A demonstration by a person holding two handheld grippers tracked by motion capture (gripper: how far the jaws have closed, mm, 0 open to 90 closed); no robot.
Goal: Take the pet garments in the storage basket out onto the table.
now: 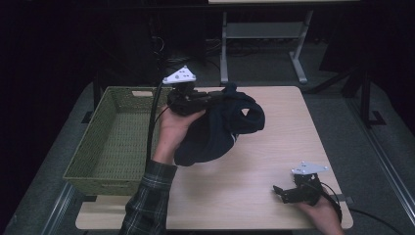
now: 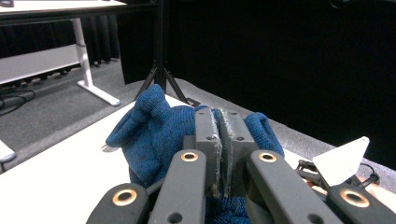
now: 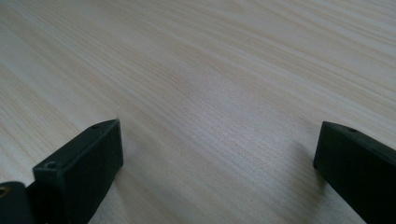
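Note:
A dark blue knitted garment (image 1: 222, 128) hangs bunched above the middle of the wooden table (image 1: 274, 147). My left gripper (image 1: 215, 96) is shut on its upper edge and holds it off the tabletop. In the left gripper view the blue knit (image 2: 159, 130) bulges around the closed jaws, and the left gripper (image 2: 220, 140) pinches the cloth between its pads. My right gripper (image 1: 279, 192) rests low near the table's front right corner, open. In the right gripper view the right gripper (image 3: 219, 154) has its jaws spread wide over bare wood, with nothing between them.
A green woven basket (image 1: 115, 139) stands against the table's left side, its inside bare. Behind the table a white desk frame (image 1: 264, 34) stands on grey carpet. Bare tabletop (image 1: 288, 122) lies between the garment and the right gripper.

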